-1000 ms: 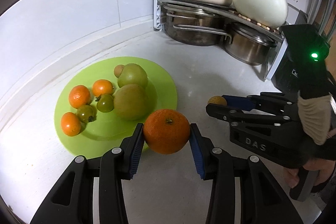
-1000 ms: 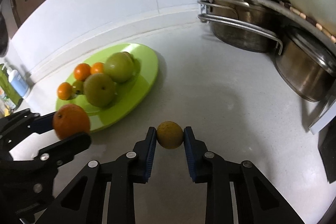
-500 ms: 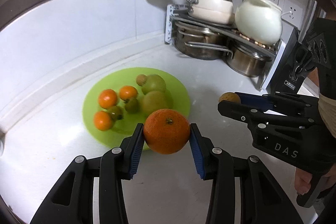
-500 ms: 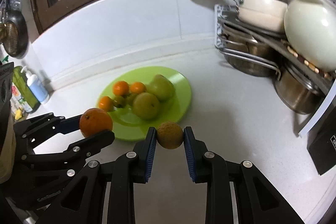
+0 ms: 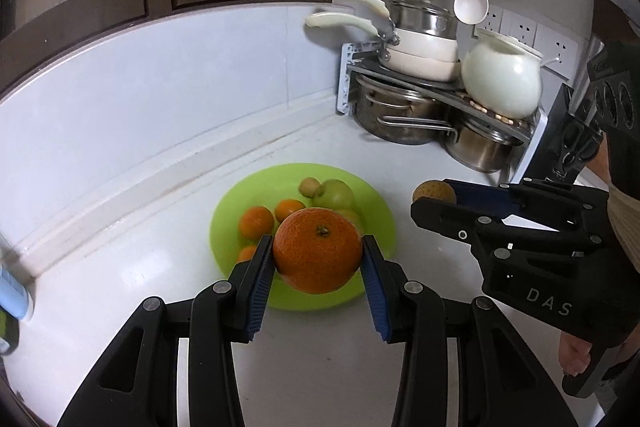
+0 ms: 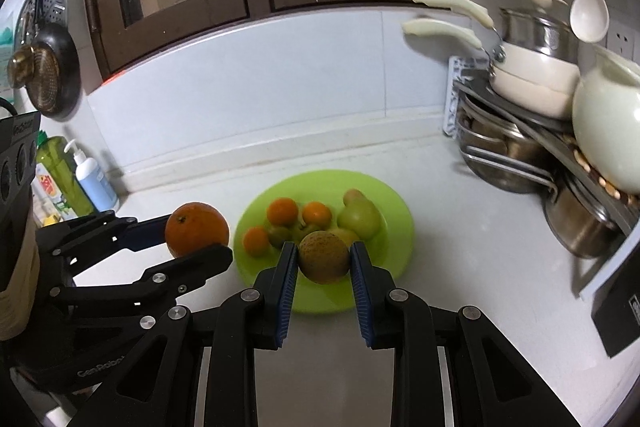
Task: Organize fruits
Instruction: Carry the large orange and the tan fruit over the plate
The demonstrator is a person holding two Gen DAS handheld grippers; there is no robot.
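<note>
My left gripper [image 5: 317, 259] is shut on a large orange [image 5: 316, 251] and holds it high above the near edge of a green plate [image 5: 380, 211]. My right gripper [image 6: 324, 259] is shut on a small brownish-yellow fruit [image 6: 323, 256], also raised over the plate [image 6: 400, 227]. The plate holds small oranges [image 6: 282, 211], green tomatoes [image 6: 279, 235] and green pears [image 6: 360, 215]. The left gripper with the orange [image 6: 197, 229] shows at left in the right wrist view. The right gripper [image 5: 432, 197] shows at right in the left wrist view.
A rack [image 5: 400, 75] with steel pots, cream pans and a white pot [image 5: 502, 81] stands at the back right corner. A ladle [image 5: 471, 1] hangs above. Bottles [image 6: 90, 179] stand at the far left by the wall. A black box [image 6: 620, 307] is at right.
Both grippers have risen and pulled back with their fruits held; the plate now looks smaller and farther below, and the wall cabinets have come into view.
</note>
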